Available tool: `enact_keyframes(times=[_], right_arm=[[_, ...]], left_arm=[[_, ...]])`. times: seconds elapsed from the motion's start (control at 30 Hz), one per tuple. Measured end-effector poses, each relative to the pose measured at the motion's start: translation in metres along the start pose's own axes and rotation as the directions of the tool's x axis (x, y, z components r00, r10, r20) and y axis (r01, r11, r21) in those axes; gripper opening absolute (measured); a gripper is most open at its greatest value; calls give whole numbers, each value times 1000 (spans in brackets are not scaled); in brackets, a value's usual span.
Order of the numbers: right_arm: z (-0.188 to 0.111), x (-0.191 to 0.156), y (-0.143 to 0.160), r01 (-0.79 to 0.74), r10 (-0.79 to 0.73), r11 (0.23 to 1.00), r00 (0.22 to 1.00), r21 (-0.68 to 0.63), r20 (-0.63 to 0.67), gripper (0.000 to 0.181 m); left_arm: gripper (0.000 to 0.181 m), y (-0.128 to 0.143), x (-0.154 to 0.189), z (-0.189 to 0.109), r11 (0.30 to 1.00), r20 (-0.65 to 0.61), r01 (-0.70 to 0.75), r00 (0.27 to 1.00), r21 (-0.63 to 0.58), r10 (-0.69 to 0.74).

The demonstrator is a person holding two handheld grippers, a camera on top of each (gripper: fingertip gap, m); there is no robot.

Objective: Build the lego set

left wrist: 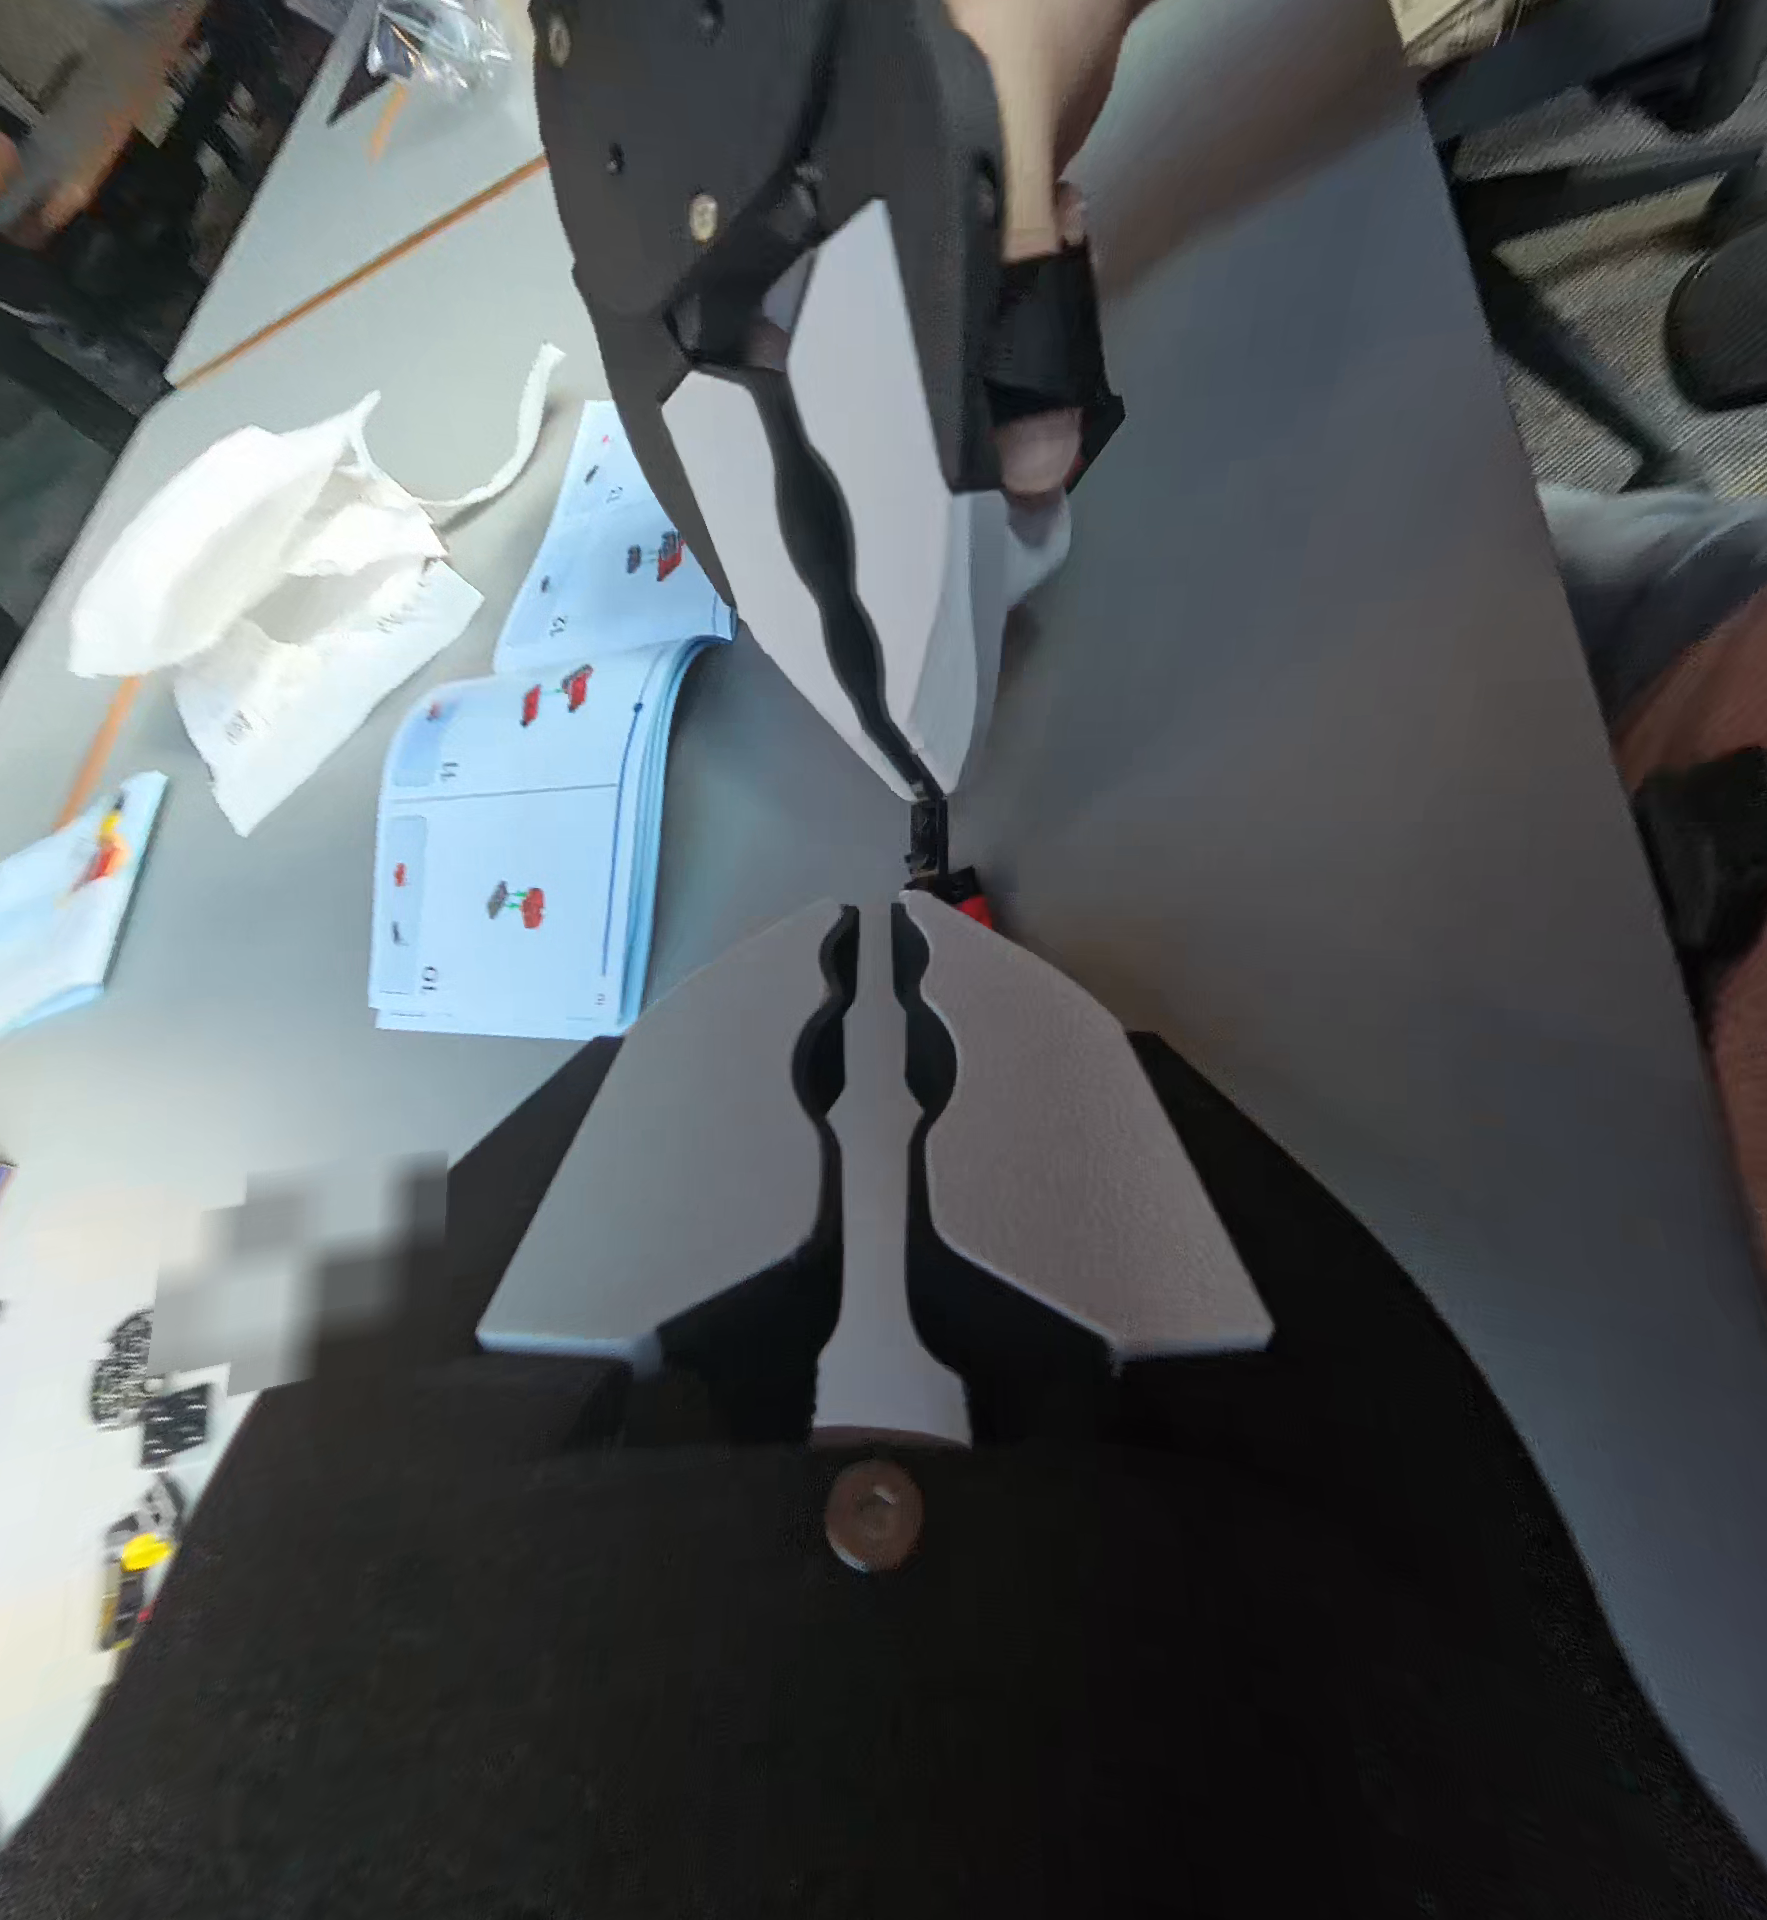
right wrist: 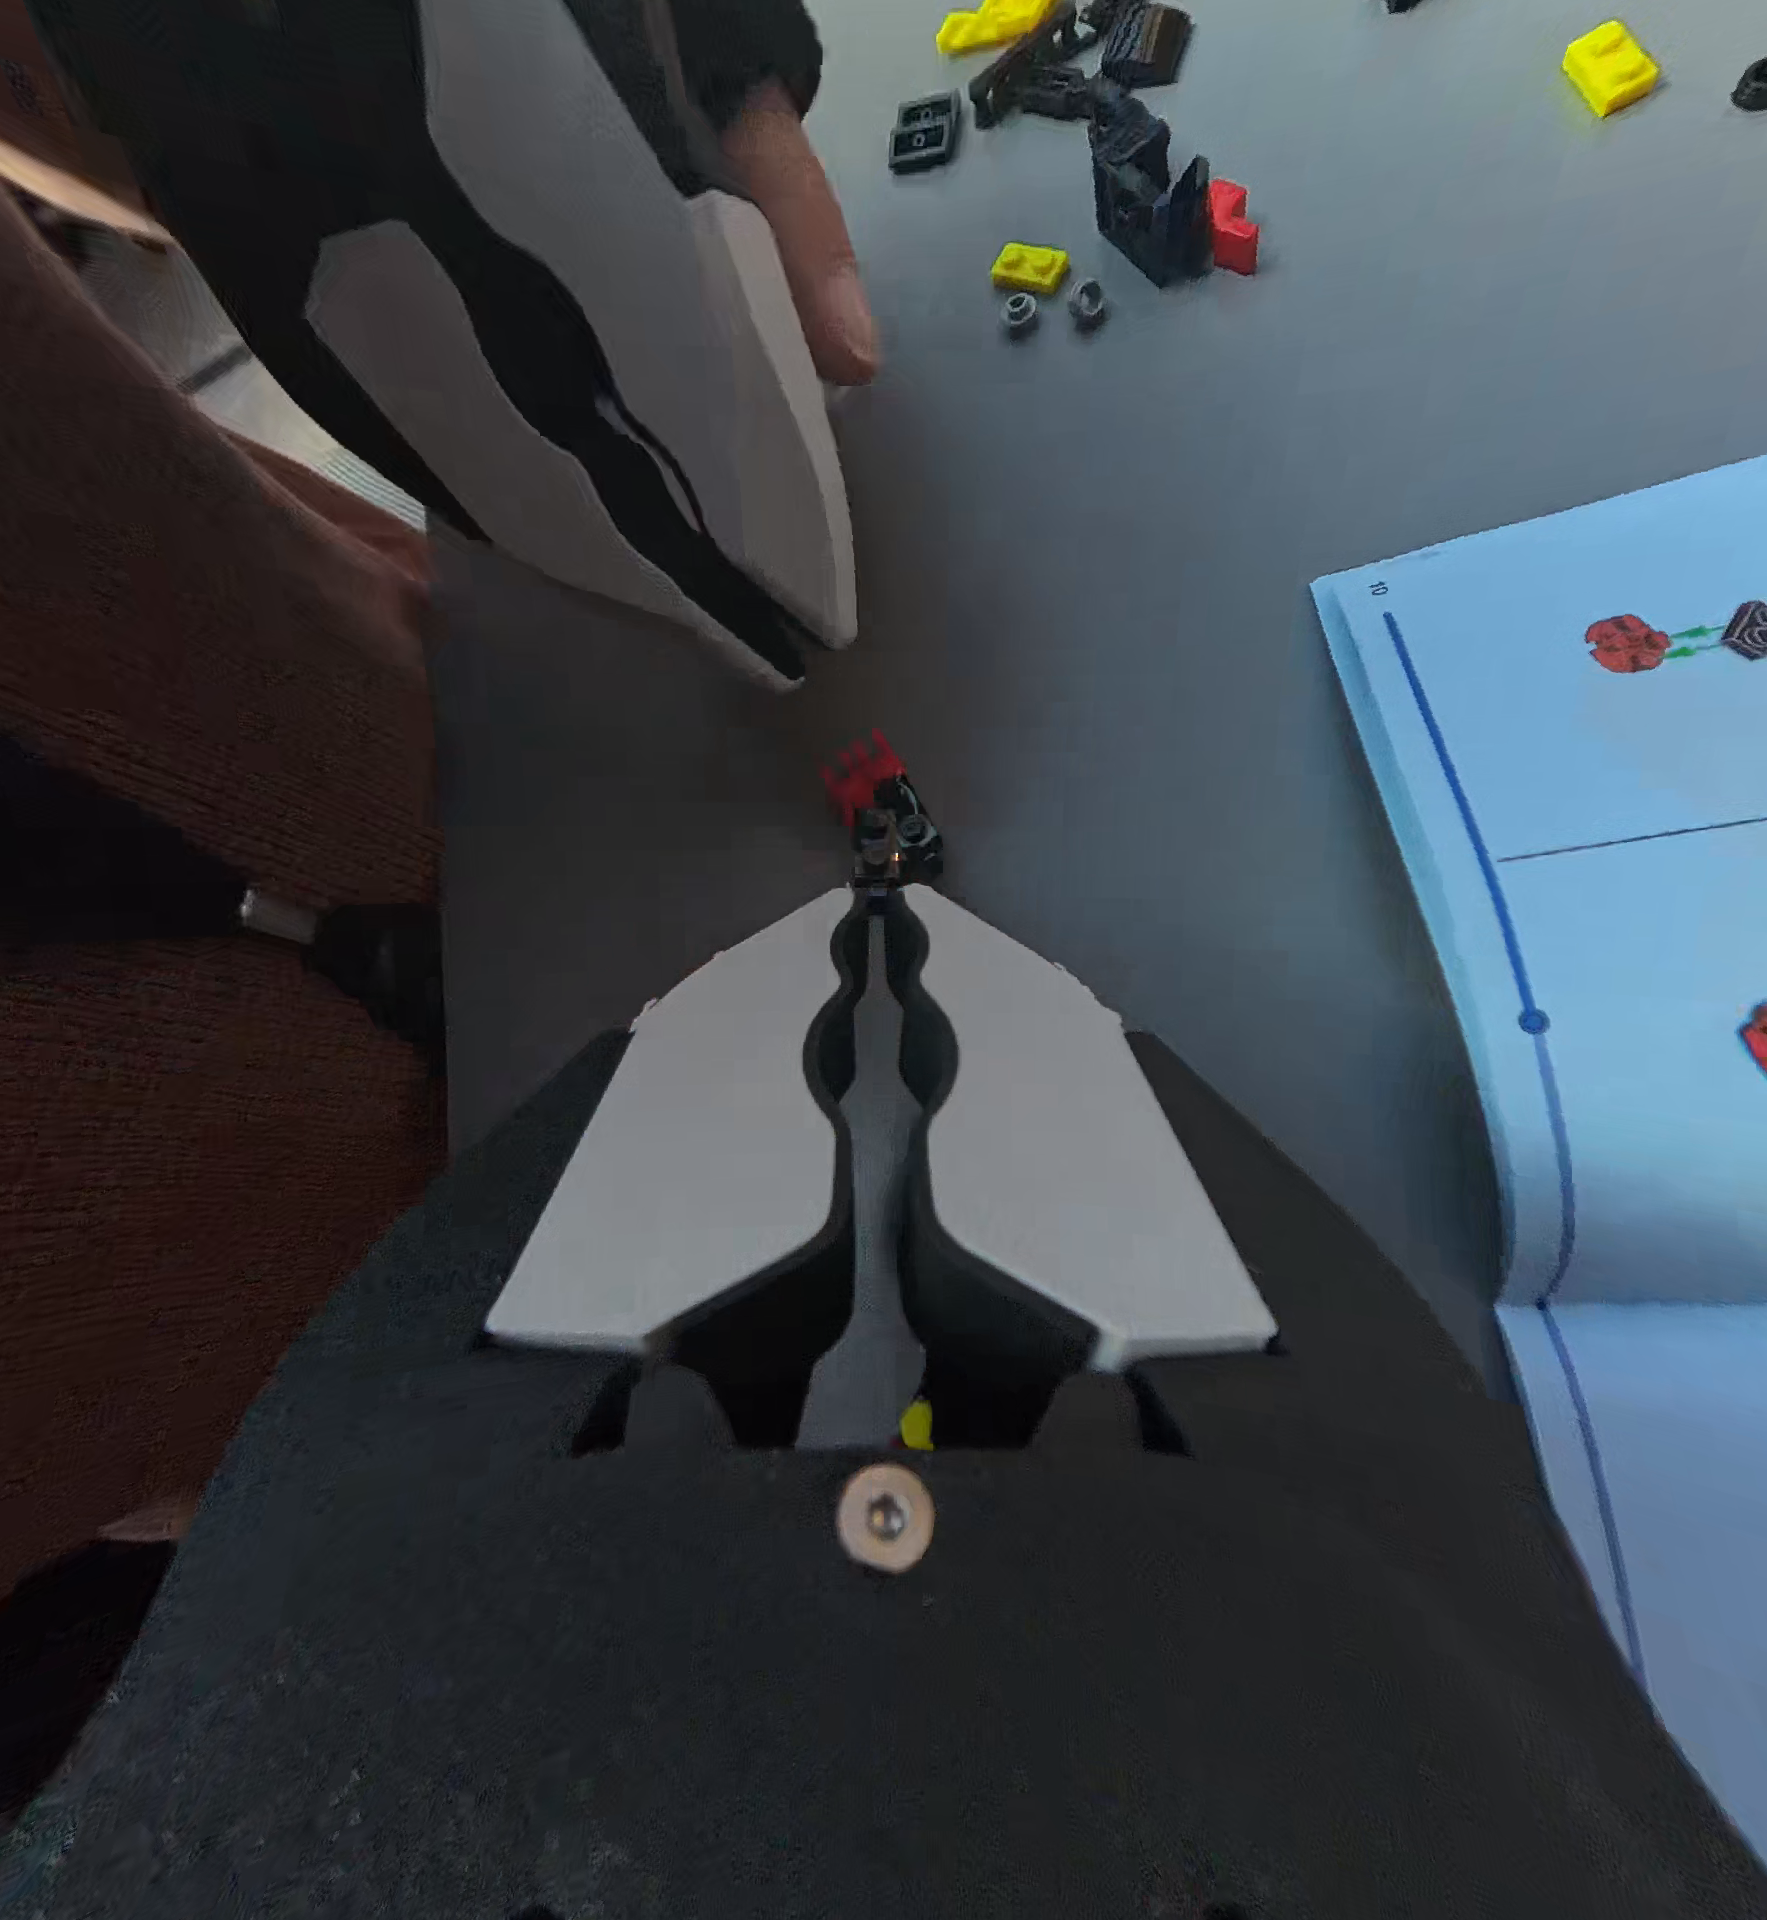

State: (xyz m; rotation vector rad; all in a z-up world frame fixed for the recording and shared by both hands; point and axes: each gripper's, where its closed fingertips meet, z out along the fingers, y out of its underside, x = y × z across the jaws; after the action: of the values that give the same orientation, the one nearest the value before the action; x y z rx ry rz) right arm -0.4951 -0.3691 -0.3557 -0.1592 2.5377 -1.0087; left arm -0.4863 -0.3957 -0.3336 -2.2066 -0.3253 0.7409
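Note:
A small red and black lego assembly lies on the grey table; it also shows in the left wrist view. My right gripper is shut on a tiny black piece whose far end touches the assembly. In the left wrist view the right gripper reaches down from above with that piece. My left gripper is empty, its jaws a narrow slit apart, just short of the assembly. It shows in the right wrist view beyond the assembly.
An open instruction booklet lies left of the work spot, also in the right wrist view. Torn white paper bags and a small leaflet lie farther left. Loose yellow, black and red pieces lie beyond. About 4 cm separates my left fingertips from my right.

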Motion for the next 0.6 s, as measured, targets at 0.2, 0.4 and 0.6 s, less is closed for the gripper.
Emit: enact_keyframes(times=[0.2,0.4,0.6], right_arm=[[9,1,2,330,-348,935,924,-132,-155,3],[12,-2,1,346,-362,929,924,-134,-123,3],[13,-5,-3,347,-362,929,923,-127,-131,3]], left_arm=[[12,7,12,7,972,-201,229,951,-48,-234],[14,21,22,18,978,-278,173,940,-112,-199],[14,22,20,17,983,-342,148,923,-107,-176]])
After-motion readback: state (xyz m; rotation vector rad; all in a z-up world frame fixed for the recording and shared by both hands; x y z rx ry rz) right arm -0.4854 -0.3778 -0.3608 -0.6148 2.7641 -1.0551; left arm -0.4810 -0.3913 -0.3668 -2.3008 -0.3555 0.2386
